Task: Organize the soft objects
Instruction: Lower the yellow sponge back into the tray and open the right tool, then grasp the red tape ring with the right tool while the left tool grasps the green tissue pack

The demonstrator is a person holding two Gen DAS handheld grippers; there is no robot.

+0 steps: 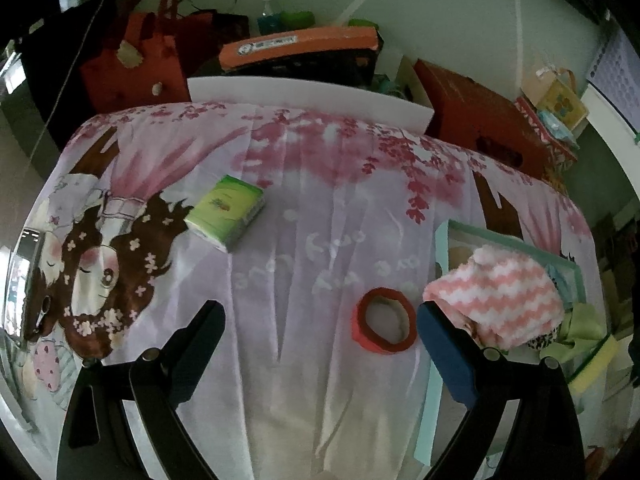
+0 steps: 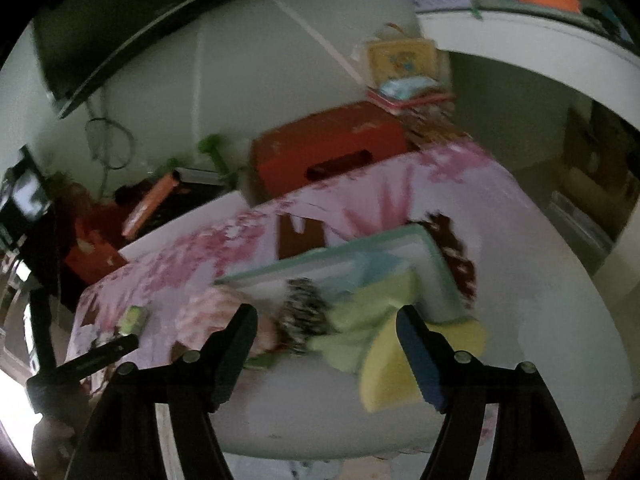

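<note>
Spread wide and empty: left gripper [image 1: 320,320] over the floral cloth [image 1: 320,184]; likewise the right gripper [image 2: 326,328], blurred view. Pink zigzag cloth [image 1: 500,300] heaped in the teal tray [image 1: 516,242] at three o'clock, red tape ring [image 1: 384,322] just beside, green tissue pack [image 1: 226,210] at ten o'clock. Yellow sponge [image 2: 384,384] and green cloth [image 2: 360,320] between right fingers.

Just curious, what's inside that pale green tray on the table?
Heaped in the tray: a pink-and-white zigzag fuzzy cloth, a black-and-white patterned piece, a light green cloth and a yellow sponge sticking over the rim. Anything beneath them is covered.
</note>
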